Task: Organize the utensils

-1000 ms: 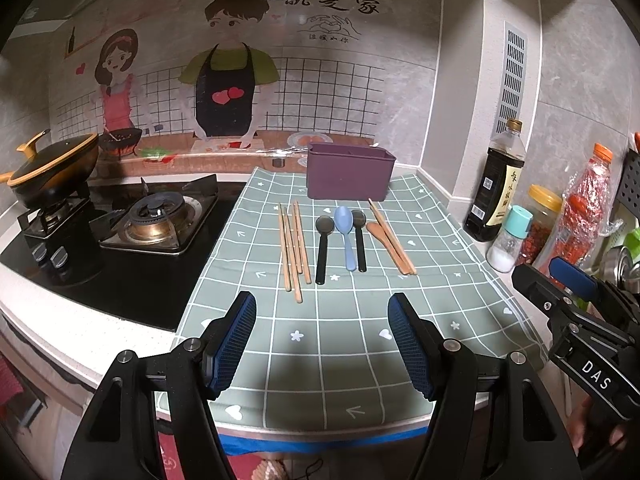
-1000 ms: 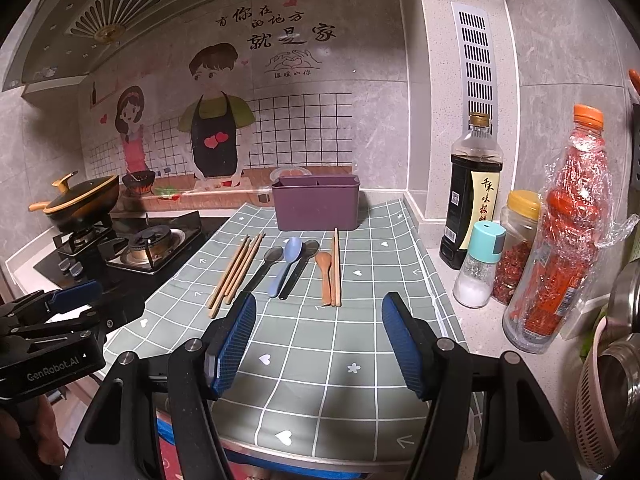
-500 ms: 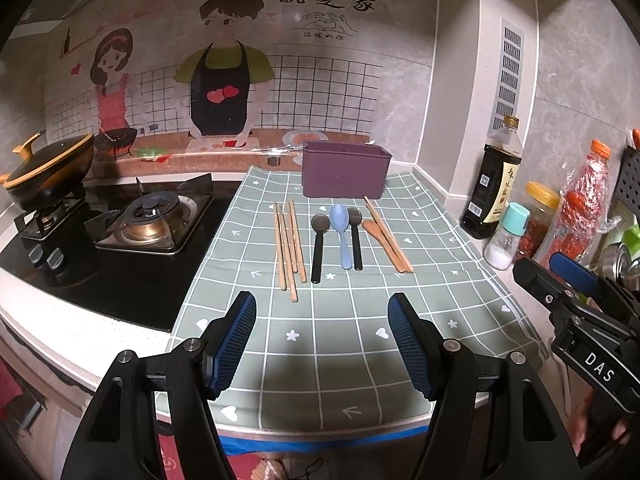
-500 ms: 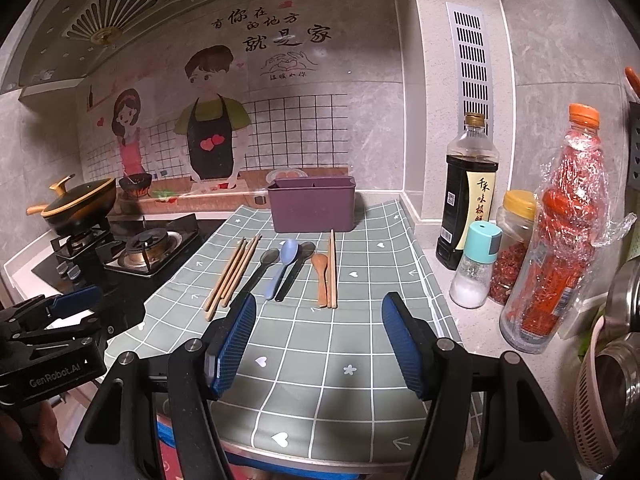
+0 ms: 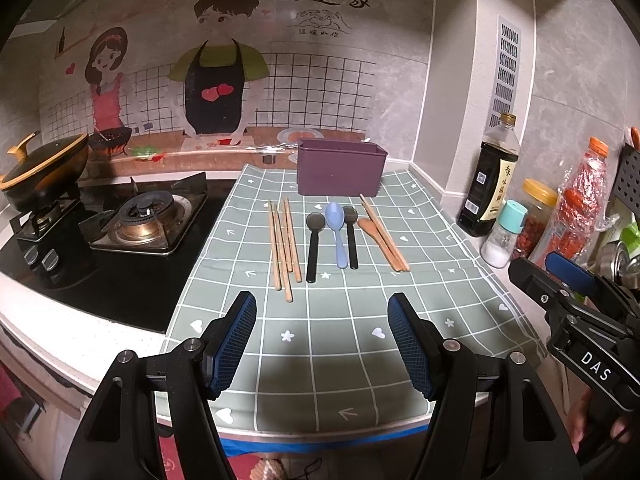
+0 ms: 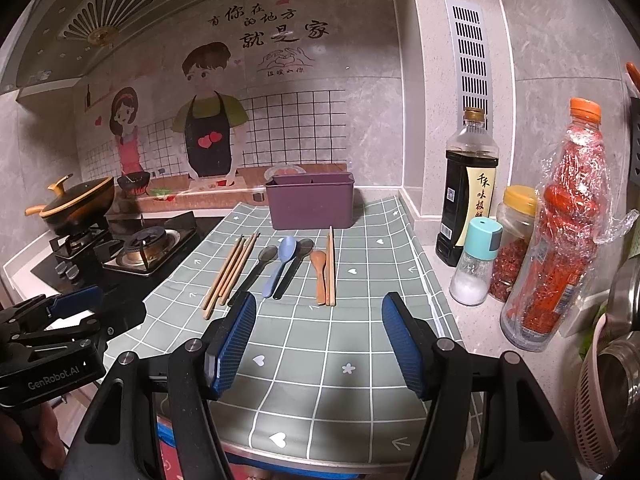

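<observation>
Stock of the counter, left to right, as we find it.

1. Gas stove point(image 5: 144, 220) with a lidded pot point(image 5: 44, 172), off the mat; not part of the sorting.
2. Green checked mat point(image 5: 320, 360), carrying every utensil.
3. Loose bundle of wooden chopsticks point(image 5: 283, 244), flat on the mat's left portion.
4. Black spoon point(image 5: 313, 248), blue spoon point(image 5: 337, 236) and second black spoon point(image 5: 351, 240), side by side, bowls toward the wall.
5. Small wooden spoon point(image 5: 376, 240) with a further pair of chopsticks point(image 5: 386, 236) just beside it.
6. Purple holder point(image 5: 340, 172), upright at the mat's far edge behind the row; we cannot see anything standing in it.
7. Soy sauce bottle point(image 6: 468, 188), salt shaker point(image 6: 476, 268) and jars on the right; not task items.

Tools: our left gripper point(image 5: 322, 340) and right gripper point(image 6: 318, 338) both hover at the mat's near edge with fingers spread wide, holding nothing, well short of the utensils.

Progress, by our judgement: nothing sorted yet. All pieces listed under 3 to 5 remain to be lifted into the holder.
</observation>
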